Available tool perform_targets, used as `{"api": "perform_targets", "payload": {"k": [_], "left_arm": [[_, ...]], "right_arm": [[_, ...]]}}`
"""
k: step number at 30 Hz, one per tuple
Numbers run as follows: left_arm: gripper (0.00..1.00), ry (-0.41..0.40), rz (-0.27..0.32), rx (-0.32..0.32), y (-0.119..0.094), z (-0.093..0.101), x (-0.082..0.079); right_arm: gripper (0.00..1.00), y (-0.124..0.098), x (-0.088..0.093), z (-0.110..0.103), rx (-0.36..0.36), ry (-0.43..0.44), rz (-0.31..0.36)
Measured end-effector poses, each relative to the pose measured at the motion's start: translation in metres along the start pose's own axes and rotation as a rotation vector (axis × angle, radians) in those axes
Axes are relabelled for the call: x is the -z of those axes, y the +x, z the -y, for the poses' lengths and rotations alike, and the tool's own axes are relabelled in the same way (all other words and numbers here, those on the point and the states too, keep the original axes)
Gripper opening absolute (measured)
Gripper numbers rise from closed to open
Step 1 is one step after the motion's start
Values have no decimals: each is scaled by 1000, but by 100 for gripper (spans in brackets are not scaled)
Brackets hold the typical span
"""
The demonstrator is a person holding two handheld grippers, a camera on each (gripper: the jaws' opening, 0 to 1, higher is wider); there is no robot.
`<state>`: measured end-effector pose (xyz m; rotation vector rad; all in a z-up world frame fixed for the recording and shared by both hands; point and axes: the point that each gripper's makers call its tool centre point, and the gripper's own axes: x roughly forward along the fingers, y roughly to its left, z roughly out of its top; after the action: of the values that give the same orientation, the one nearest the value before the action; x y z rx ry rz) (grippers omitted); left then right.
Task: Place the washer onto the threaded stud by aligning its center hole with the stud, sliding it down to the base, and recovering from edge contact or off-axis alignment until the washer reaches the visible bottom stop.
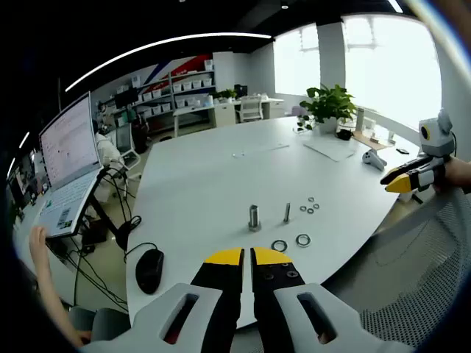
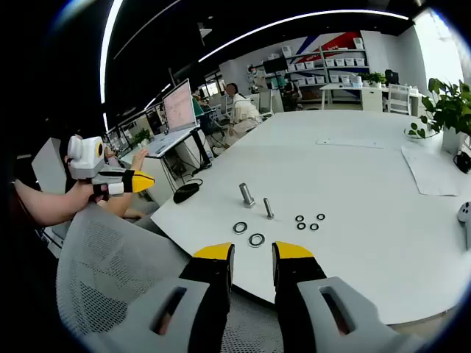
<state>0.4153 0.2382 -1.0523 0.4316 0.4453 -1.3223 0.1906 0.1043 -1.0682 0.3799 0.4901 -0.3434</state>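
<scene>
On the white table (image 1: pixel 206 184) a thin threaded stud (image 1: pixel 287 212) stands upright beside a thicker metal post (image 1: pixel 254 218). Two large washers (image 1: pixel 279 245) (image 1: pixel 303 240) lie flat just in front of them, and several small washers (image 1: pixel 309 206) lie to the right. My left gripper (image 1: pixel 246 257) hovers off the table's near edge, its jaws together with nothing between them. The right gripper view has the stud (image 2: pixel 268 208), the post (image 2: pixel 246 195) and the large washers (image 2: pixel 256 240) ahead of my right gripper (image 2: pixel 254 254), which is open and empty, short of the table edge.
A black mouse (image 1: pixel 149 270) and an open laptop (image 1: pixel 70 169) sit at the table's left side. A potted plant (image 1: pixel 331 103) and papers (image 1: pixel 331 147) lie farther back. A grey mesh chair (image 2: pixel 110 272) stands between the grippers and the table. The left gripper (image 2: pixel 136 182) shows beyond it.
</scene>
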Motion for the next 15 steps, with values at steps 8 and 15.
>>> {"api": "perform_targets", "payload": {"k": [8, 15], "left_arm": [[1, 3, -3, 2, 0, 2, -1], [1, 3, -5, 3, 2, 1, 2]], "right_arm": [[24, -1, 0, 2, 2, 1, 2], [24, -1, -1, 1, 2, 1, 3]]}}
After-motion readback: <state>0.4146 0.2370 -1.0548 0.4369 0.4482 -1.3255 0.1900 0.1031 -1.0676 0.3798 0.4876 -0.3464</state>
